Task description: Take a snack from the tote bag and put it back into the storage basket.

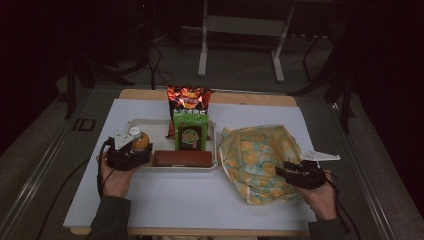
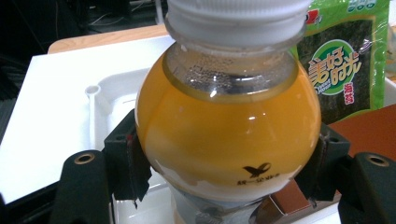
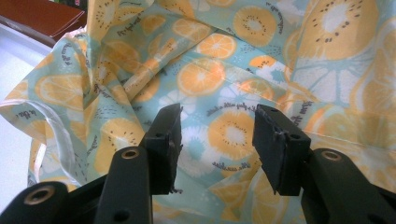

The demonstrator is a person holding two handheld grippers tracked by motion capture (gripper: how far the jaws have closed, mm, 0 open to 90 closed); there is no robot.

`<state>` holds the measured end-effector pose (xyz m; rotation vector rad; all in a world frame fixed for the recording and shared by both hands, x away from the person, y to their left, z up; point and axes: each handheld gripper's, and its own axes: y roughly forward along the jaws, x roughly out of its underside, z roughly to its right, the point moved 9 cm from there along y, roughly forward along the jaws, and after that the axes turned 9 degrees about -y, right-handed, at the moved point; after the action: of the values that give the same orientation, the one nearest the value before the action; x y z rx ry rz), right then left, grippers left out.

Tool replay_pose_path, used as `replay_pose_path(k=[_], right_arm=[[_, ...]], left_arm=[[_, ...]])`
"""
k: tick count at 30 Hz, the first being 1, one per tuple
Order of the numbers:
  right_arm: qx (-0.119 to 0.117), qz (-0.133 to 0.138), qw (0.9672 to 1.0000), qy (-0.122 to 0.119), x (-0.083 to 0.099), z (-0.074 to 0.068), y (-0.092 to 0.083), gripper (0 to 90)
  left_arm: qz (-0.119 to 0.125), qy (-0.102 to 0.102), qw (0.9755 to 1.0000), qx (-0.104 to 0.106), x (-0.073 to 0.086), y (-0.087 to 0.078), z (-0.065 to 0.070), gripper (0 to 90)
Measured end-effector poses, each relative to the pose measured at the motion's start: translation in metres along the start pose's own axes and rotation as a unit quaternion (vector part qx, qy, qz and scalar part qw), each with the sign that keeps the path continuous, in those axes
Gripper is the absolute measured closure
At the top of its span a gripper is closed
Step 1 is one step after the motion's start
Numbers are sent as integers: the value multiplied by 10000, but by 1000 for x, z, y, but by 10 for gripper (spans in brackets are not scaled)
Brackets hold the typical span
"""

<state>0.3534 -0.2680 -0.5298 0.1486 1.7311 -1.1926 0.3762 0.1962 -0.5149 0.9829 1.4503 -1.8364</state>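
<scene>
A small bottle of orange juice (image 1: 140, 141) (image 2: 224, 121) with a white cap stands cap up at the left end of the white tray (image 1: 160, 125). My left gripper (image 1: 137, 150) (image 2: 224, 163) is shut on its round body, a pad pressing on each side. A fruit-print fabric bag (image 1: 255, 155) (image 3: 224, 70) lies crumpled to the right of the tray. At the bag's right edge my right gripper (image 1: 280, 169) (image 3: 217, 140) is open, its jaws just over the cloth and gripping nothing.
On the tray also stand a red chip bag (image 1: 188, 100) and a green seaweed packet (image 1: 190, 132) (image 2: 343, 65), with a brown box (image 1: 182, 158) (image 3: 42, 16) lying along its front rim. Everything rests on a white board (image 1: 175, 200) on a wooden table.
</scene>
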Motion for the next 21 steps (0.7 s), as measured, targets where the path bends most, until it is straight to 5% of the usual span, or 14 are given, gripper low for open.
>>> replay_pose_path(k=[21], right_arm=[[1, 15, 10000, 2, 0, 0, -1, 520]], left_arm=[[-137, 63, 9996, -248, 12, 5, 4, 306]])
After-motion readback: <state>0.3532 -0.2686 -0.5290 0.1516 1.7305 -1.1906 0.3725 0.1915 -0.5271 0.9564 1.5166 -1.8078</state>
